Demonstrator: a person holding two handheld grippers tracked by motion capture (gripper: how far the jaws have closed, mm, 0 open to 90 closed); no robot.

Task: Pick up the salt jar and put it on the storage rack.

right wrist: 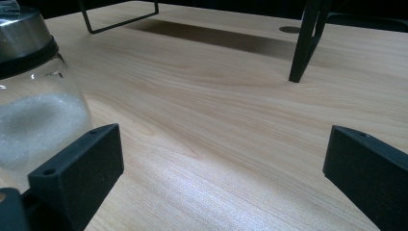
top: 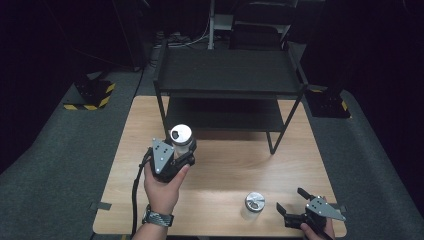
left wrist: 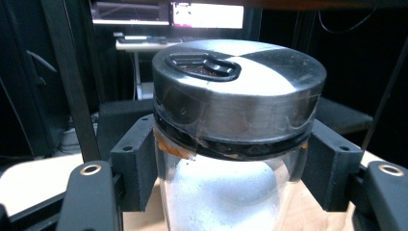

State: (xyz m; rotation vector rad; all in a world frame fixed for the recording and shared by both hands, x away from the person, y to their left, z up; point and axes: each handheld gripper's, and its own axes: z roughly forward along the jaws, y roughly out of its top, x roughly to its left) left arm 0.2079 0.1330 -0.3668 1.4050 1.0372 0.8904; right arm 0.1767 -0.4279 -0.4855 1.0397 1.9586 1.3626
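Left hand (top: 162, 187) nearest, its black two-jaw left gripper (top: 181, 154) clamped on a clear glass shaker jar with a silver metal lid (top: 181, 136), white powder inside.

Jar upright, long axis vertical, held near the front left leg of the black metal two-tier rack (top: 230, 75); whether it is lifted or resting on the light wooden table (top: 220, 165) I cannot tell. Left gripper view: jaws press both sides of the glass just under the lid. A second clear shaker jar with a silver lid (top: 254, 204) stands near the front edge, just left of the black right gripper (top: 295, 205), whose jaws are spread apart, holding nothing. That jar sits beside the jaw, not between the jaws. The right hand is nearer it, held low and level.
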